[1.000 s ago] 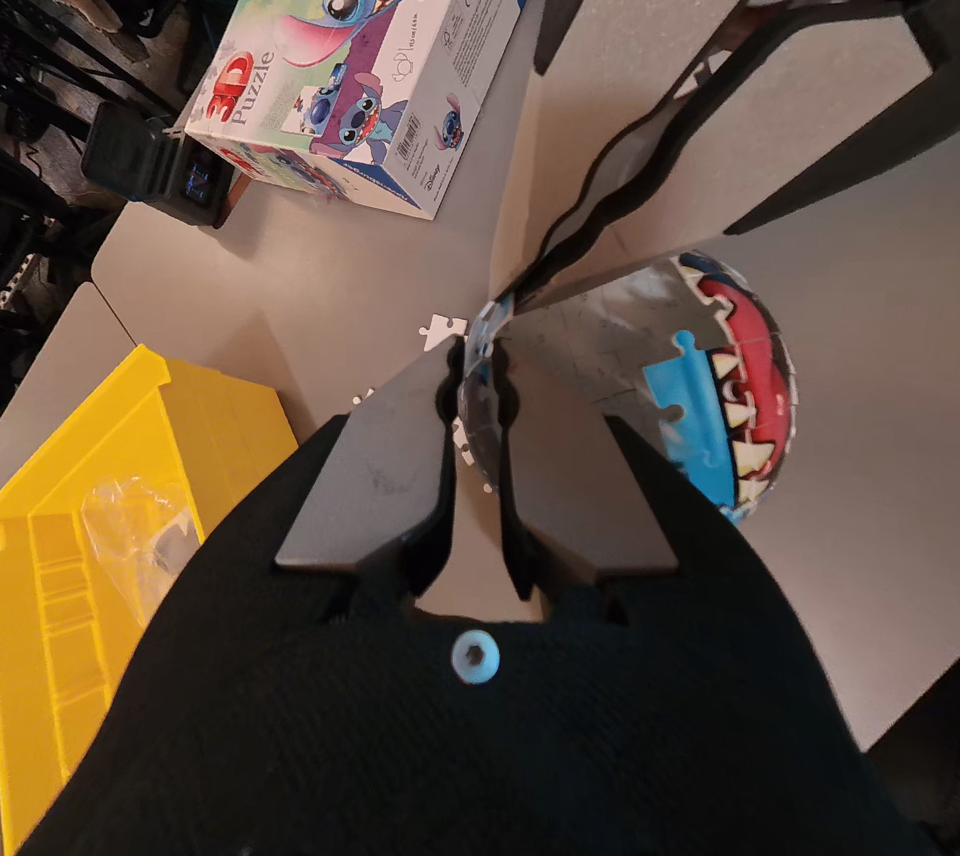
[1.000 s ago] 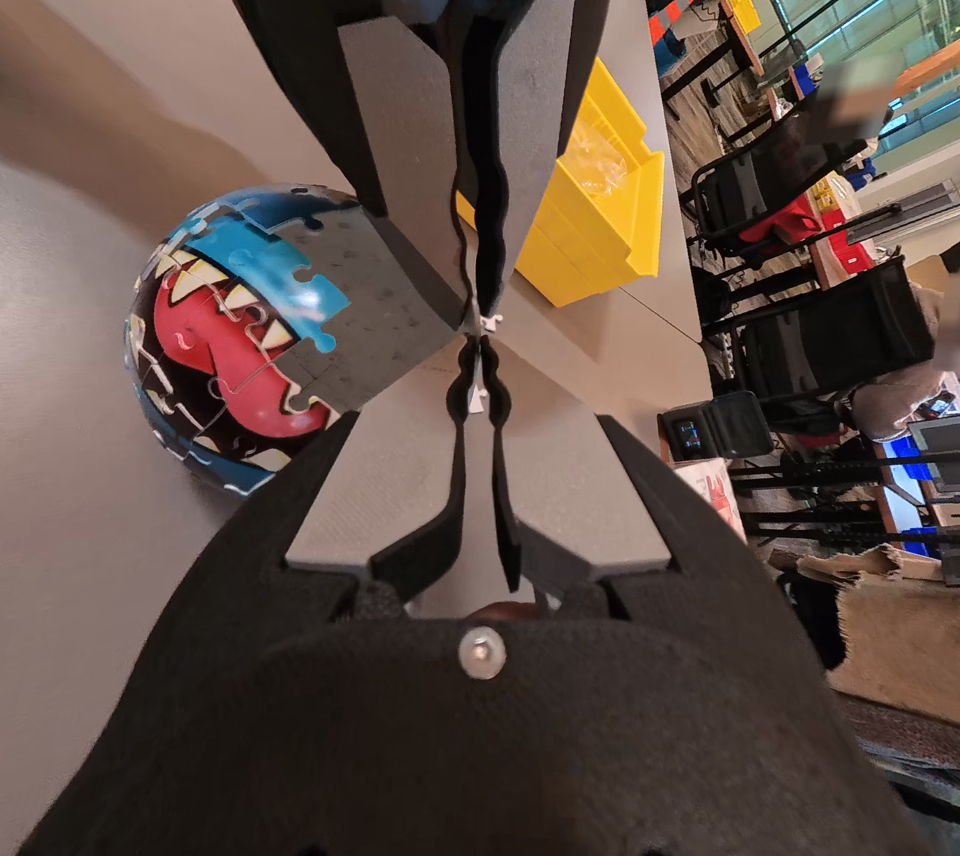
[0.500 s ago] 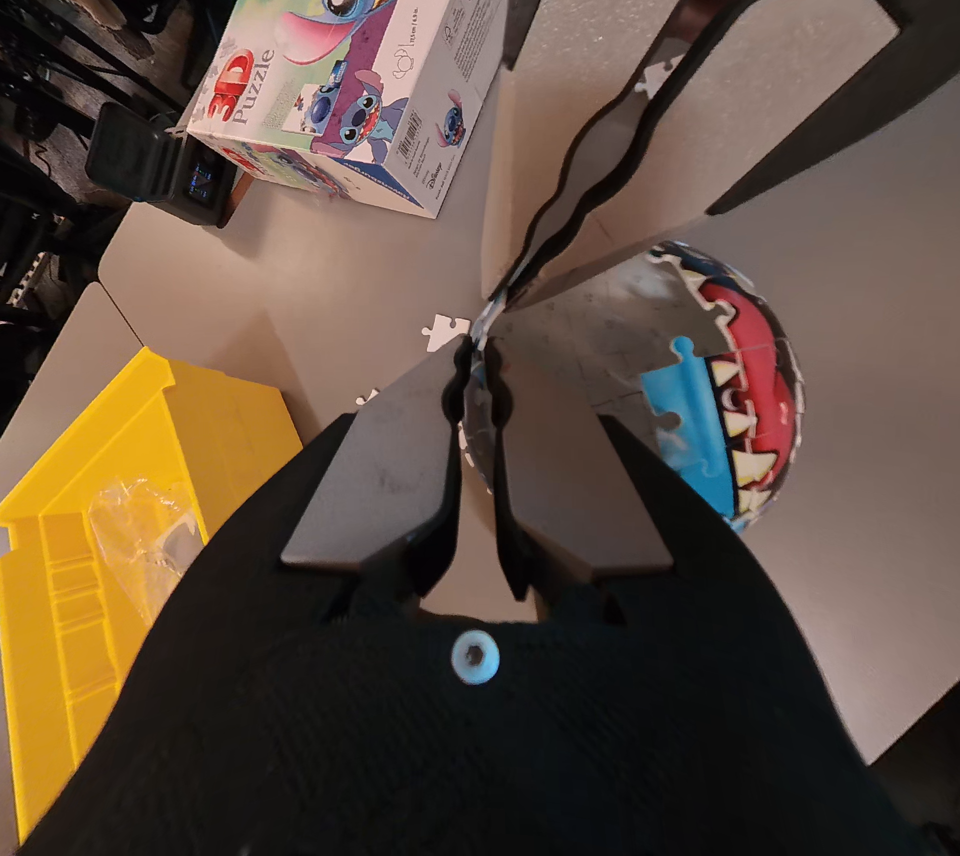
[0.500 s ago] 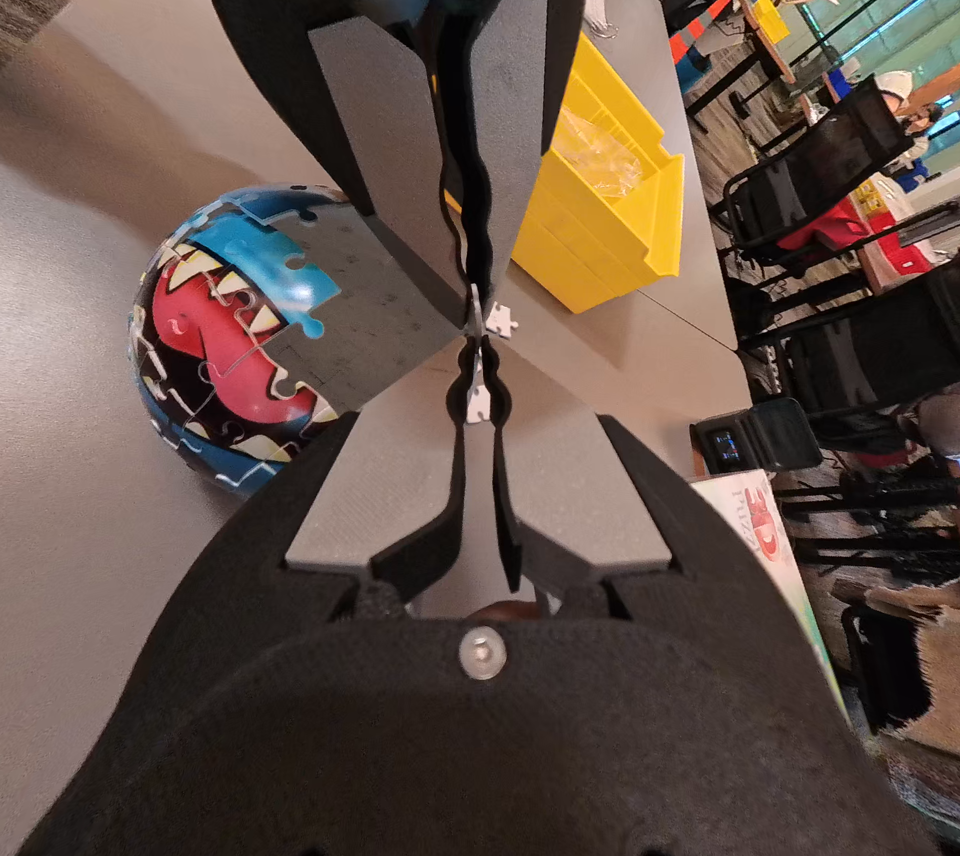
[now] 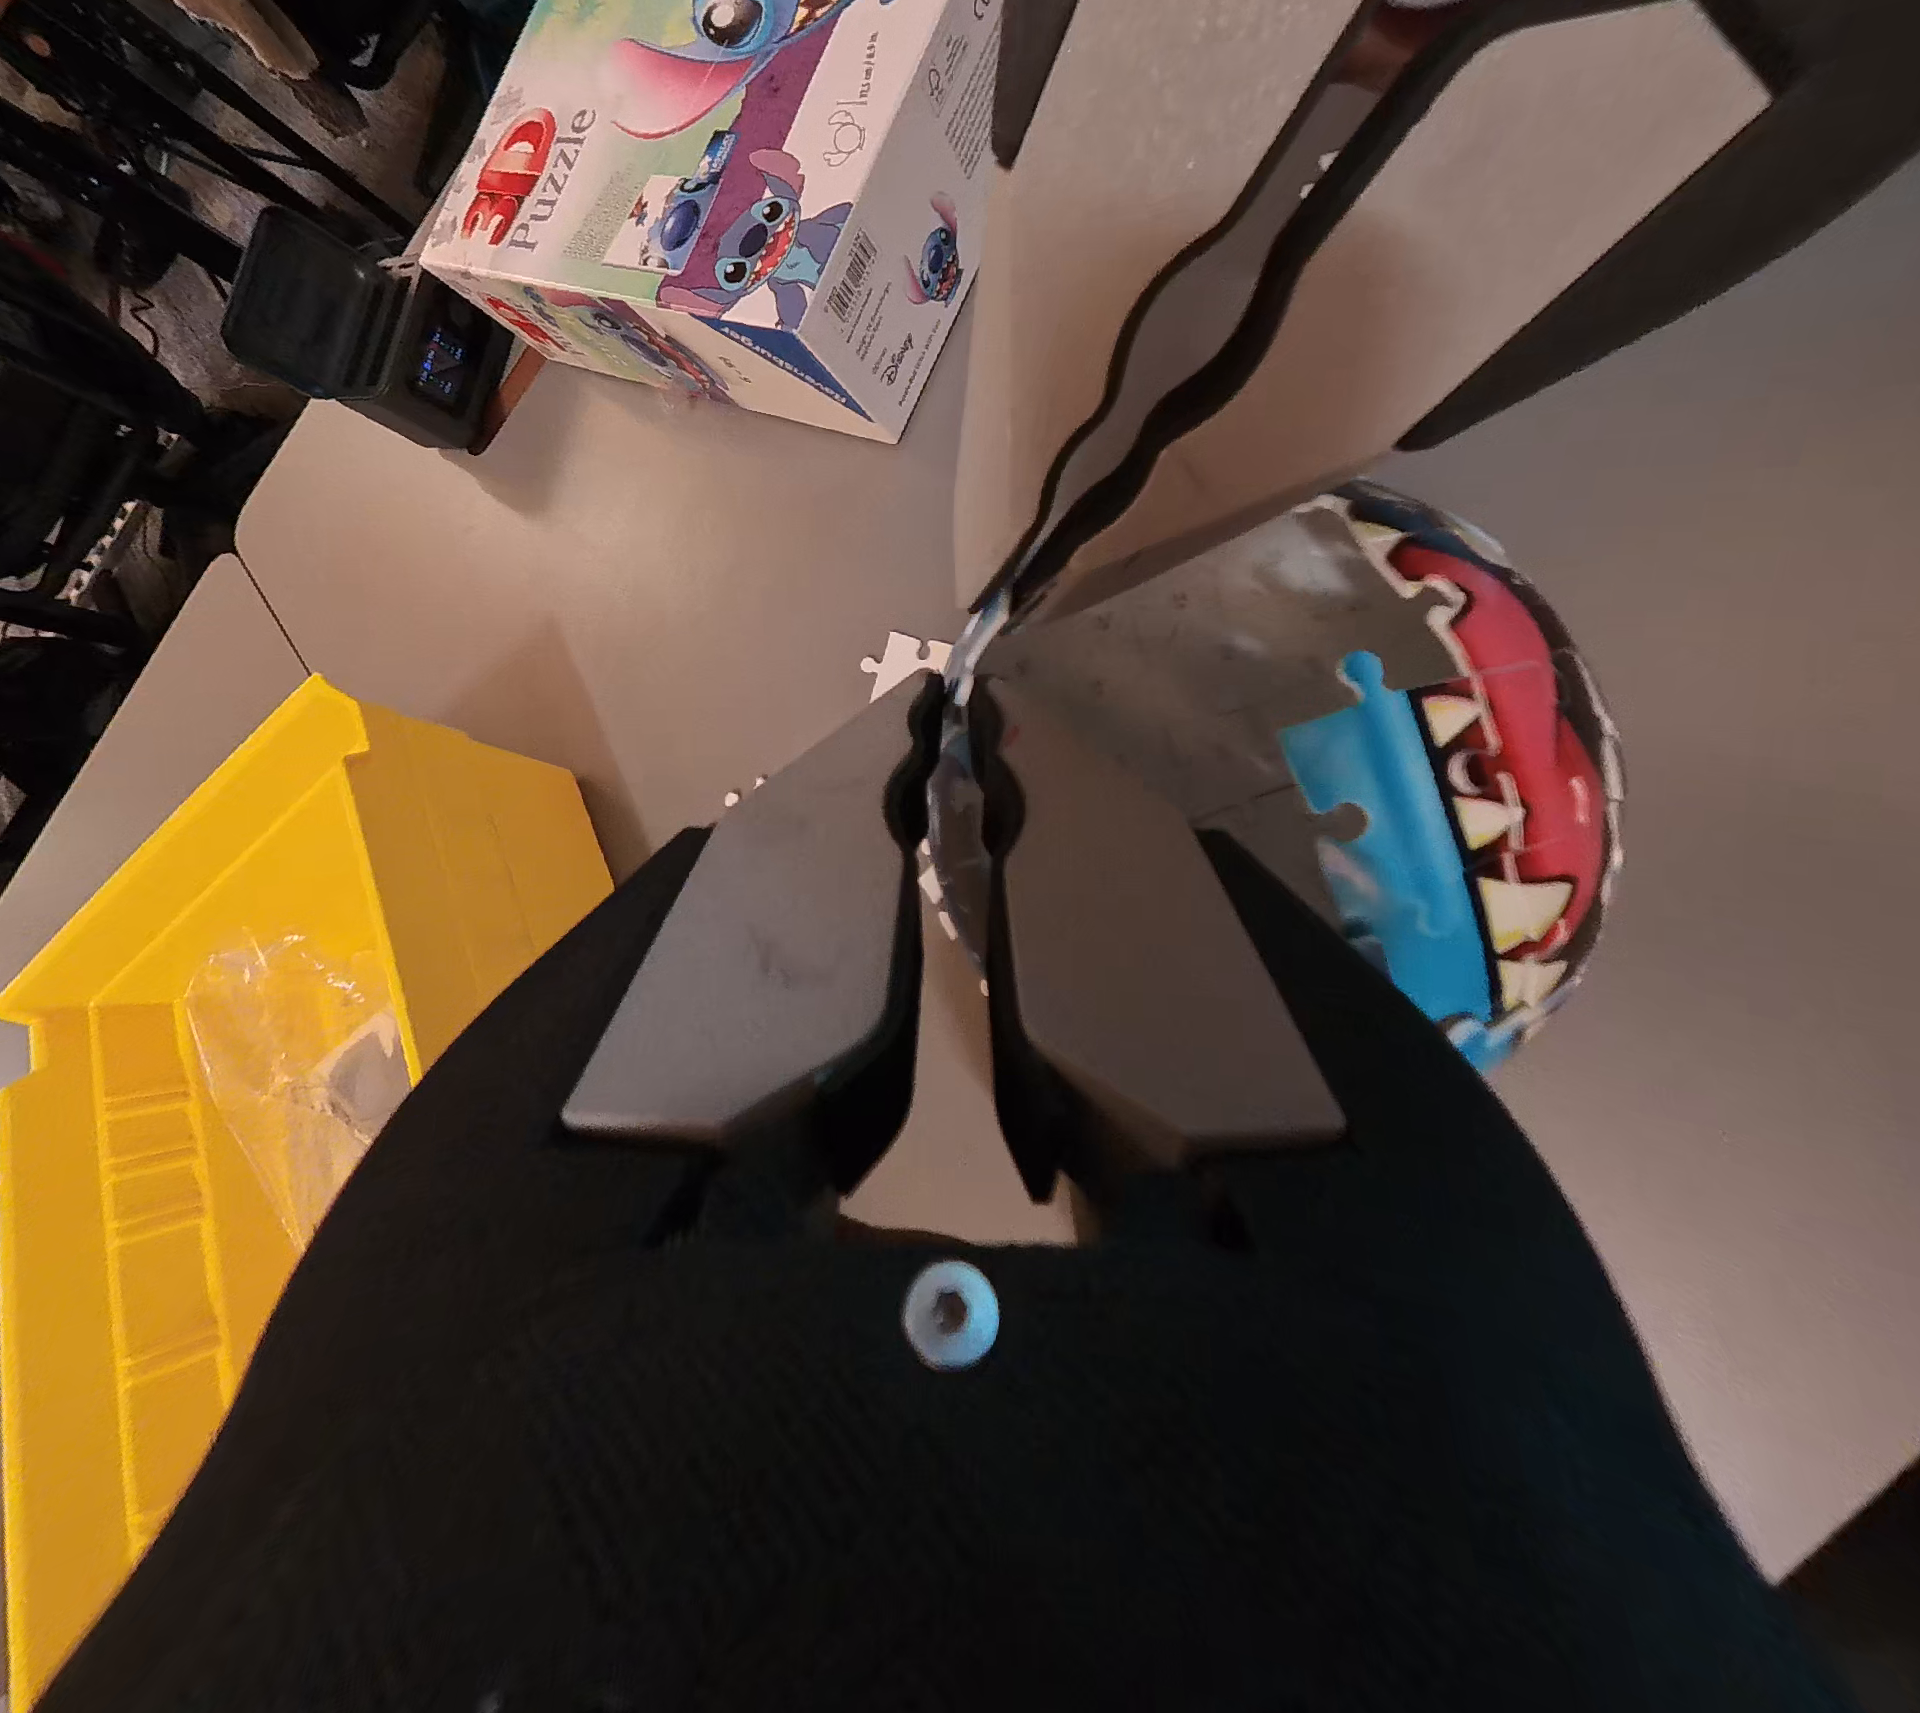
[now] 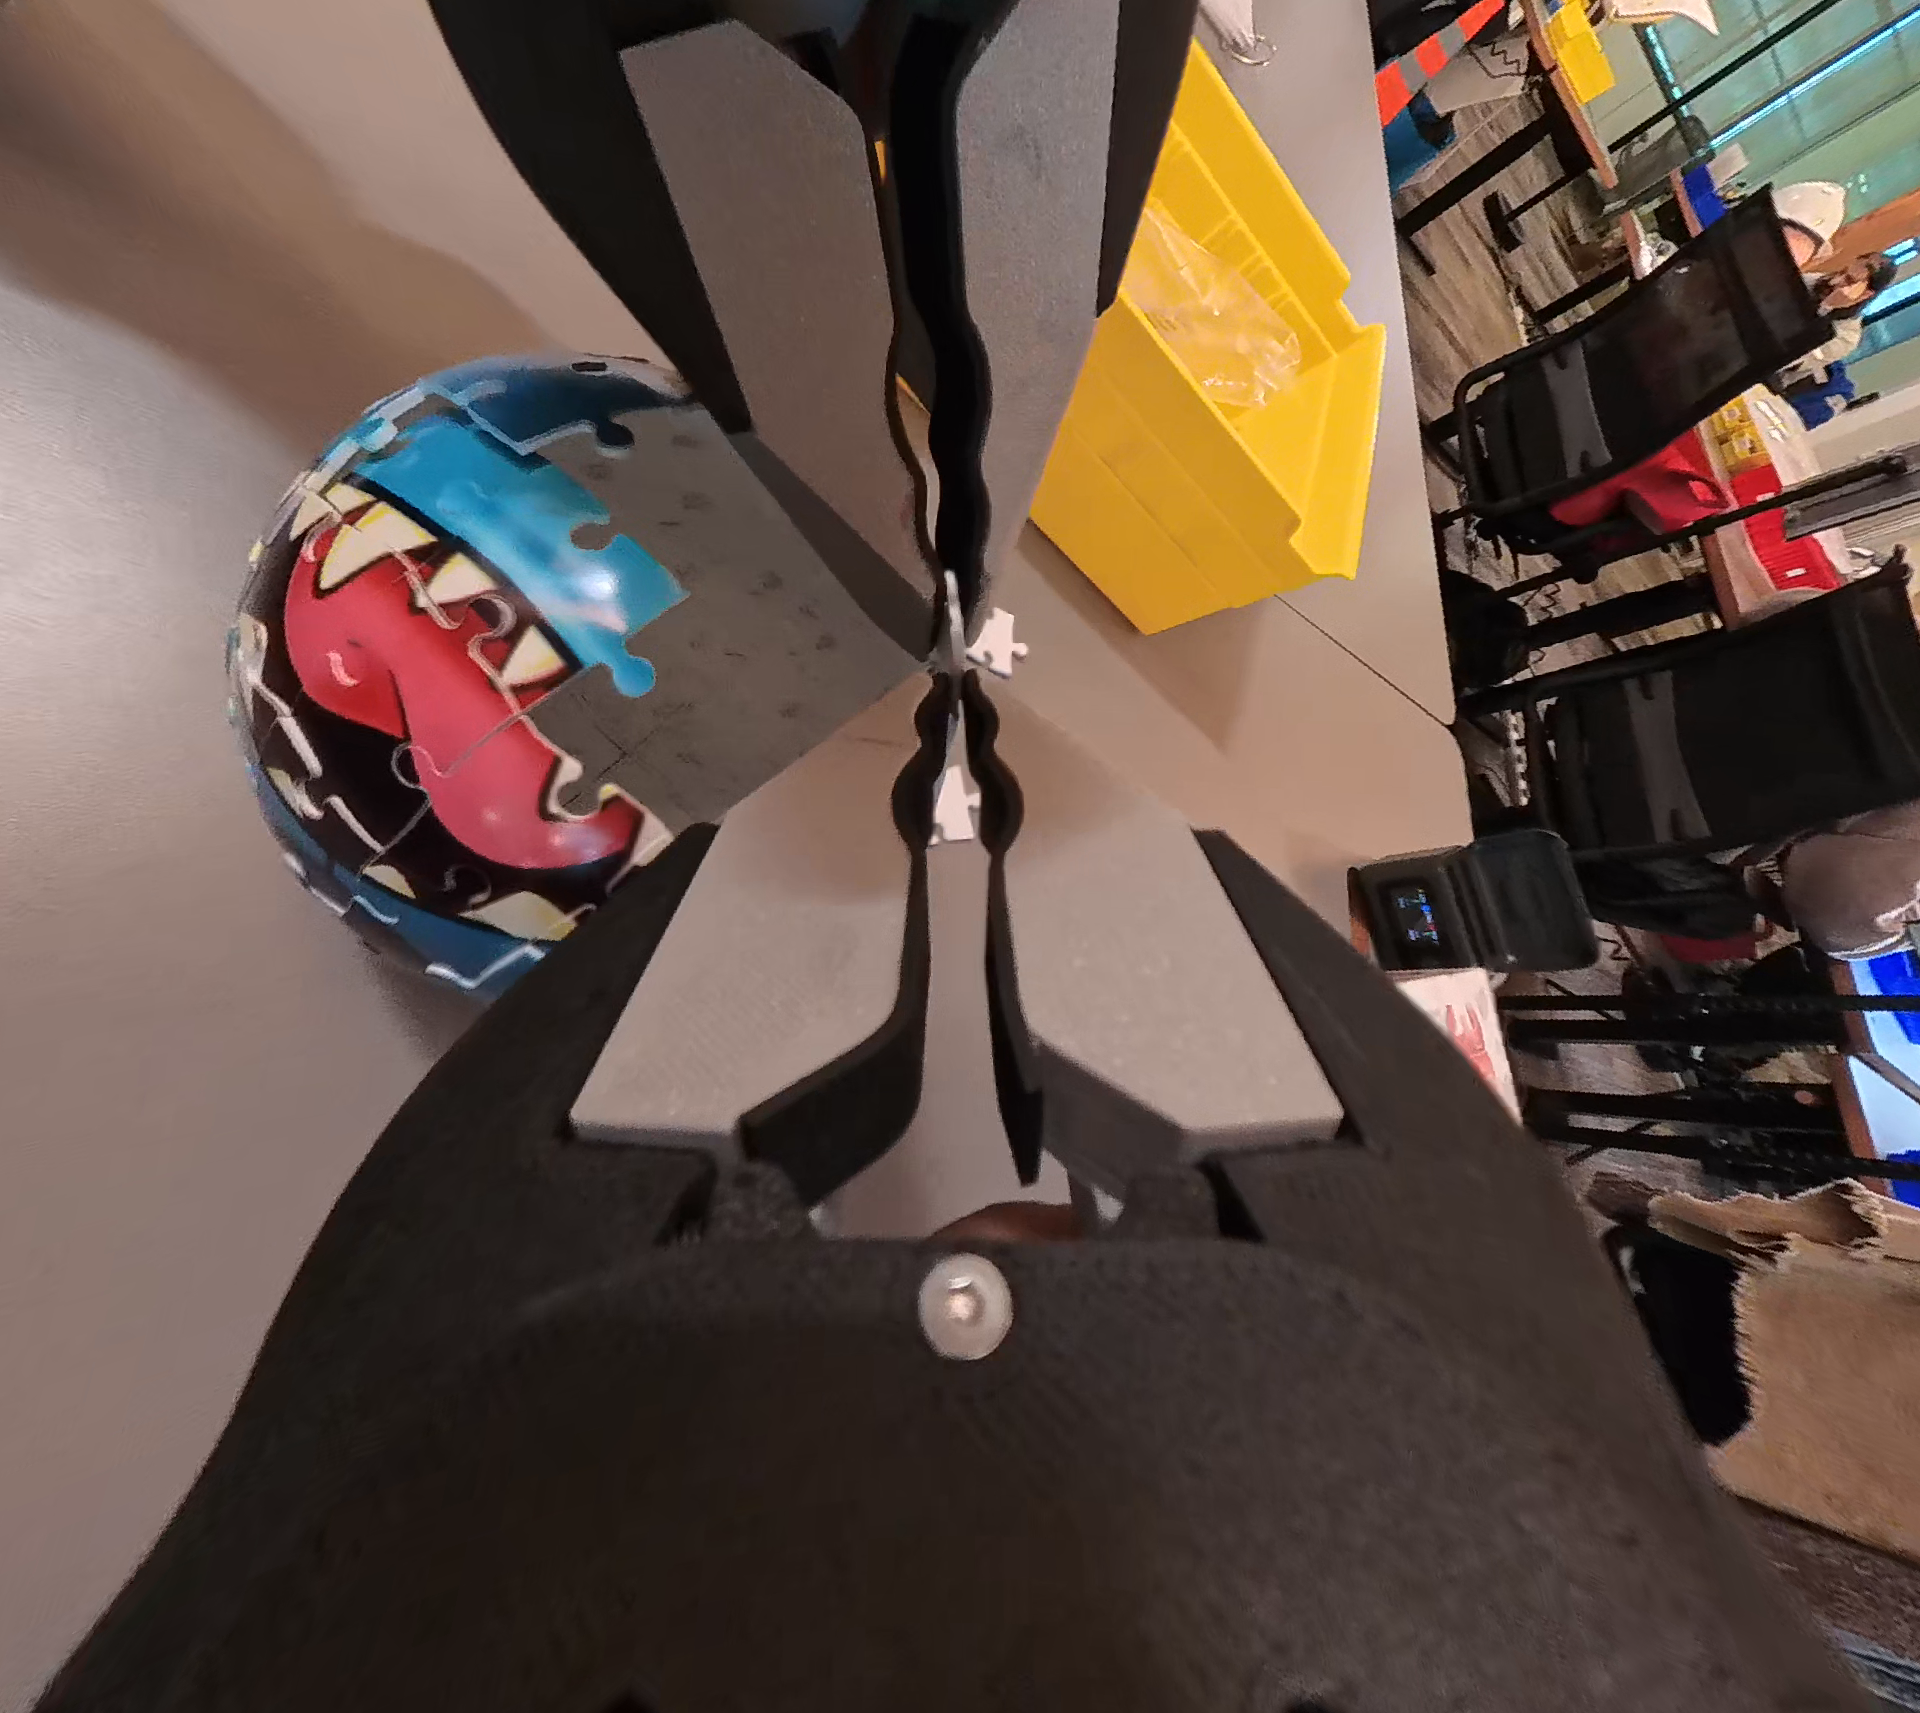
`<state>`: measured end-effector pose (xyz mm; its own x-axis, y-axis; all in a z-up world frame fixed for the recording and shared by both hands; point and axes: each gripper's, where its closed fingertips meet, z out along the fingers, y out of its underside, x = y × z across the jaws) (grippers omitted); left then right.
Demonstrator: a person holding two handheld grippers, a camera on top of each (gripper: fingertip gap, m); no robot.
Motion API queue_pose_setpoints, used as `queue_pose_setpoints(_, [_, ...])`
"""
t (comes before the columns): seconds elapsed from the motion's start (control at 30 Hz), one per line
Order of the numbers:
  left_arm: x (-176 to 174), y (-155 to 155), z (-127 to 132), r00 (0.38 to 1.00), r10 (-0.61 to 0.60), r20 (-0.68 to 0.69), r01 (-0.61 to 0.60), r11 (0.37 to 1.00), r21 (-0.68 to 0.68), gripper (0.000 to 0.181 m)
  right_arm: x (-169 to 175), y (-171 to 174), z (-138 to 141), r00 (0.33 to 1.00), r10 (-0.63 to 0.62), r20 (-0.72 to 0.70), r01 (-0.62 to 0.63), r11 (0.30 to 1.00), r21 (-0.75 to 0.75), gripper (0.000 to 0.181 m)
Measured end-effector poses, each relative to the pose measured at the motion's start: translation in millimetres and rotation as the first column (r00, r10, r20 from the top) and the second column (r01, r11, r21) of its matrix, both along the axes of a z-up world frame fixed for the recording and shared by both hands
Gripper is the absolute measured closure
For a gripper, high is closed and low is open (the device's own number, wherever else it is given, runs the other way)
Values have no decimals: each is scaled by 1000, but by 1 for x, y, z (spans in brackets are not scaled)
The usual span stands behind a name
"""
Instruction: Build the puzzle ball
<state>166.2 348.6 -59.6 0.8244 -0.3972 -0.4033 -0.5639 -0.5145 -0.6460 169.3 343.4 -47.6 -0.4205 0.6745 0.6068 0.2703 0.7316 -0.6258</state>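
The part-built puzzle ball (image 5: 1455, 780) is an open shell, grey inside, with a blue skin and a red toothed mouth outside. It also shows in the right wrist view (image 6: 416, 676). My left gripper (image 5: 951, 707) is shut on the shell's rim. My right gripper (image 6: 951, 707) is shut on a small white-backed puzzle piece (image 6: 954, 796), held edge-on. The two grippers meet tip to tip at the rim: the right gripper (image 5: 1003, 598) comes in from the upper right, and the left gripper (image 6: 951, 593) from above.
A loose white puzzle piece (image 5: 904, 655) lies on the grey table (image 5: 1714, 728) behind the fingertips. A yellow bin (image 5: 208, 936) holds a clear plastic bag (image 5: 281, 1040). The puzzle box (image 5: 727, 157) and a black device (image 5: 353, 333) stand at the table's far edge. Black chairs (image 6: 1662, 375) stand beyond. My left and right fingertips are right by each other.
Both grippers stay shut and tip to tip at the rim. The views have shifted slightly, and the loose white piece now shows behind the fingertips in the right wrist view.
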Motion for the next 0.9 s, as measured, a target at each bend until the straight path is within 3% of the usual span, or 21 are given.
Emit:
queue_pose_setpoints(0.3, [-2, 1, -1, 1000, 7, -20, -7, 1000, 6, 180, -1, 1, -1, 1000, -4, -5, 4, 1000, -29, 181])
queue_pose_setpoints(0.4, [-2, 1, -1, 1000, 9, -26, -9, 1000, 12, 180, 1, -2, -4, 999, 9, 38, -6, 997, -76, 172])
queue_pose_setpoints(0.9, [-3, 1, -1, 1000, 14, -18, -13, 1000, 17, 180, -13, 1, -12, 999, 29, 41, -32, 998, 58, 179])
